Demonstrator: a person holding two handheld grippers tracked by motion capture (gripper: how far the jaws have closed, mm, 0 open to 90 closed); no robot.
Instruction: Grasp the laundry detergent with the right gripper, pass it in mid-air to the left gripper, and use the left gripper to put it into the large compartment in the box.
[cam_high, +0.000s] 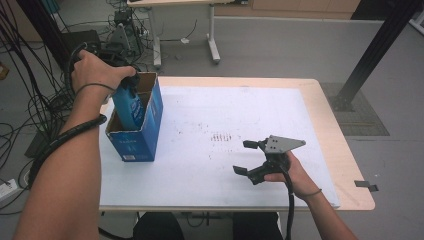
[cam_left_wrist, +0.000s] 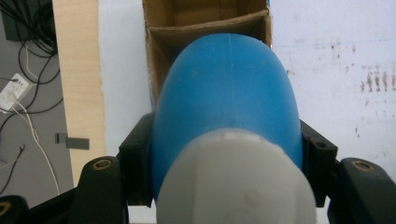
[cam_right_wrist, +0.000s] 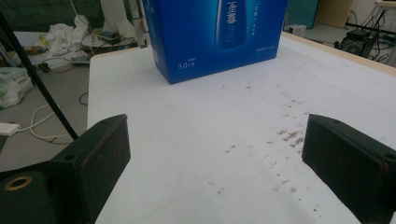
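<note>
A blue bottle (cam_high: 129, 107) with a white cap (cam_left_wrist: 233, 182) hangs, base downward, partly inside an open blue cardboard box (cam_high: 145, 135) at the table's left. My left gripper (cam_high: 131, 82) is shut on the bottle just below the cap. In the left gripper view its black pads (cam_left_wrist: 137, 158) press both sides of the bottle (cam_left_wrist: 229, 93), above the box's brown inner divider (cam_left_wrist: 205, 25). My right gripper (cam_high: 245, 157) rests low over the white sheet near the front right, open and with nothing between its jaws. In the right gripper view it (cam_right_wrist: 215, 163) points at the box (cam_right_wrist: 215, 37).
A white sheet (cam_high: 225, 115) with dark specks covers most of the wooden table (cam_high: 350, 165). Cables (cam_high: 30, 100) crowd the floor at the left. A black post (cam_high: 370, 55) rises at the back right, and another table's legs (cam_high: 212, 40) stand behind.
</note>
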